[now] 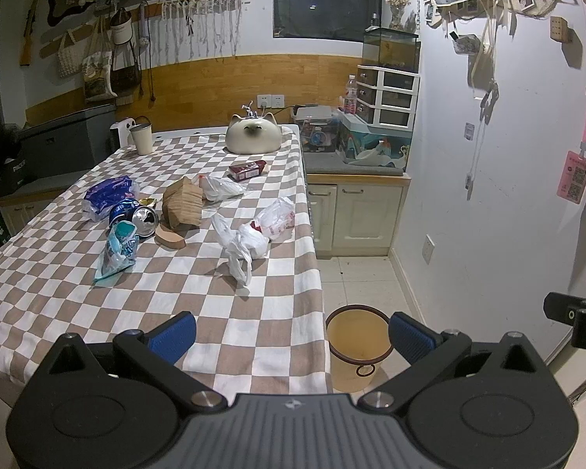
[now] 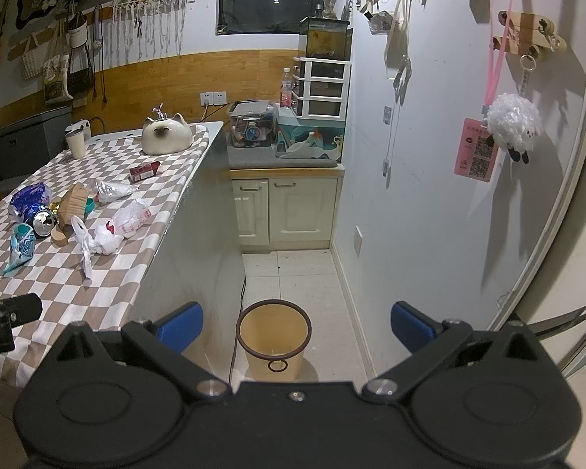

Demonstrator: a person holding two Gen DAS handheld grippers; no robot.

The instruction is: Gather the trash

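Trash lies on the checkered table (image 1: 78,305): a white plastic bag (image 1: 242,244), a clear bag with red print (image 1: 275,219), a brown paper bag (image 1: 183,203), a crushed can (image 1: 144,221), a teal wrapper (image 1: 117,250), a blue-purple packet (image 1: 107,195) and a red box (image 1: 248,169). A yellow waste bin (image 2: 273,336) stands on the floor beside the table. My left gripper (image 1: 291,336) is open over the table's near corner, holding nothing. My right gripper (image 2: 296,330) is open above the bin, also holding nothing.
A cat-shaped ceramic piece (image 1: 254,135) and a cup (image 1: 142,138) stand at the table's far end. Cream cabinets (image 2: 285,207) with storage boxes close off the aisle. The white wall (image 2: 429,215) on the right carries hanging items. A cable (image 2: 241,293) runs down near the bin.
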